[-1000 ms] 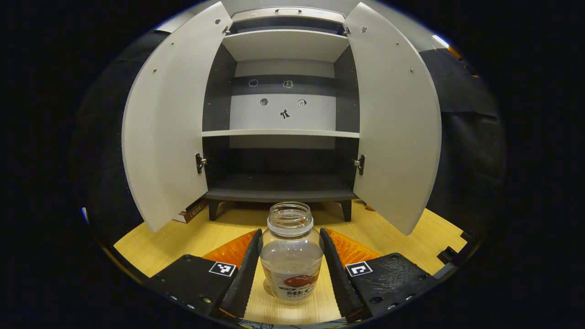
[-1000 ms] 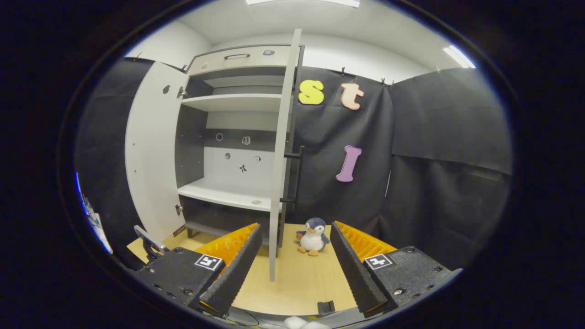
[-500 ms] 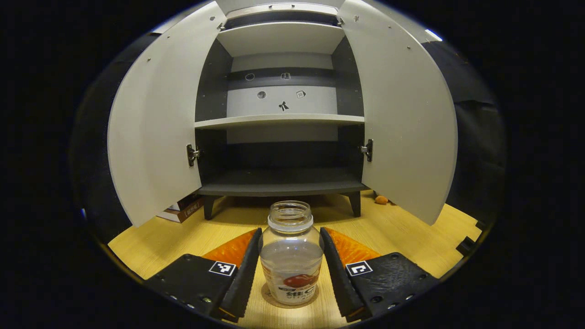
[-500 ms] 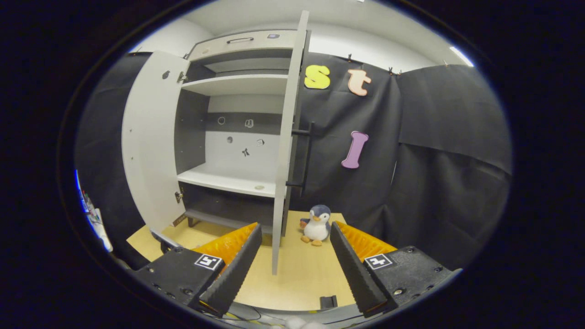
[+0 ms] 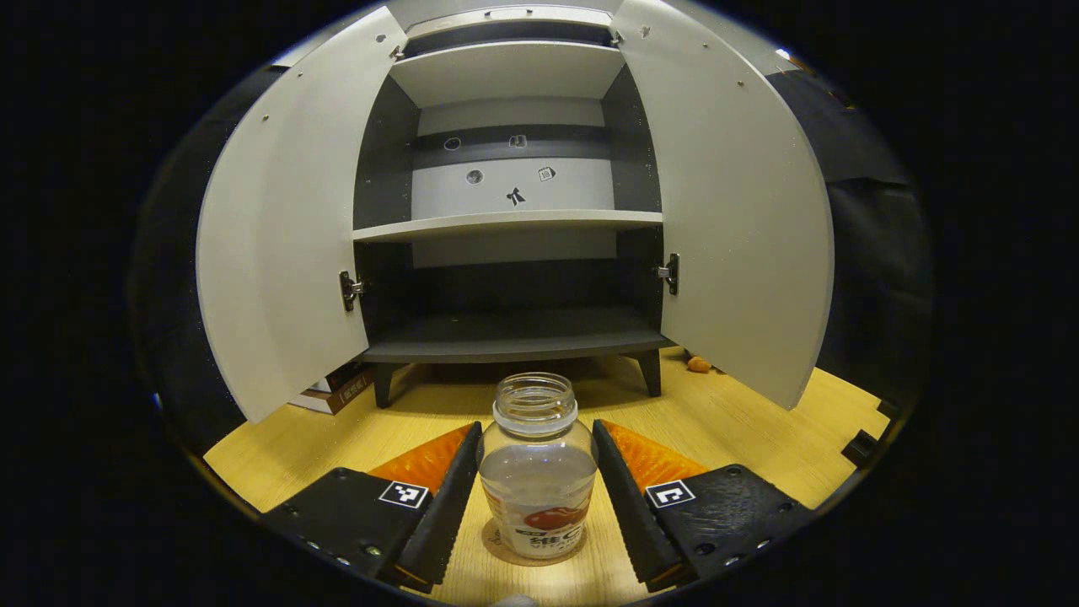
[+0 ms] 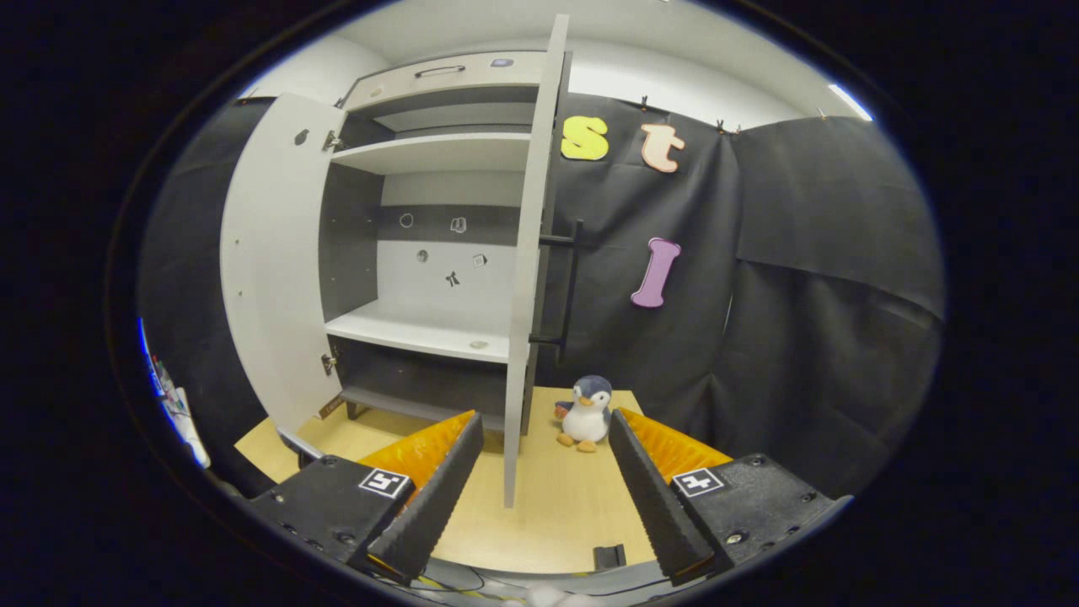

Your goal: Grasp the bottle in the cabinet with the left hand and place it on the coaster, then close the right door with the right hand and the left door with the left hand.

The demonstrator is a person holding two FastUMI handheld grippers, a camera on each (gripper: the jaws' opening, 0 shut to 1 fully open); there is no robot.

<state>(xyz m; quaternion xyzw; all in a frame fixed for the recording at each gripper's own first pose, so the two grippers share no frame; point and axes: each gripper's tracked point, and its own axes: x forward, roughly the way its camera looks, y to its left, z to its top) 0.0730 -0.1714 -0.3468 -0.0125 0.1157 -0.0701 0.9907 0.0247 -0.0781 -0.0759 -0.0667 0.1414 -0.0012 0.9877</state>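
Left gripper view: bottle on coaster, left gripper flanking it, contact unclear. Right gripper view: penguin toy; right gripper spread, empty.

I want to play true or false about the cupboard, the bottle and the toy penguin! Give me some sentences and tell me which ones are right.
1. The bottle stands on the coaster. True.
2. Both cupboard doors are closed. False: the left door and the right door both stand open.
3. The bottle has a cap on. False: its mouth is open, with no cap.
4. The toy penguin sits on the table beside the right door's edge. True.
5. The right gripper is holding the door handle. False: its jaws are open with nothing between them, short of the door.
6. The bottle sits between the jaws of the left gripper. True.
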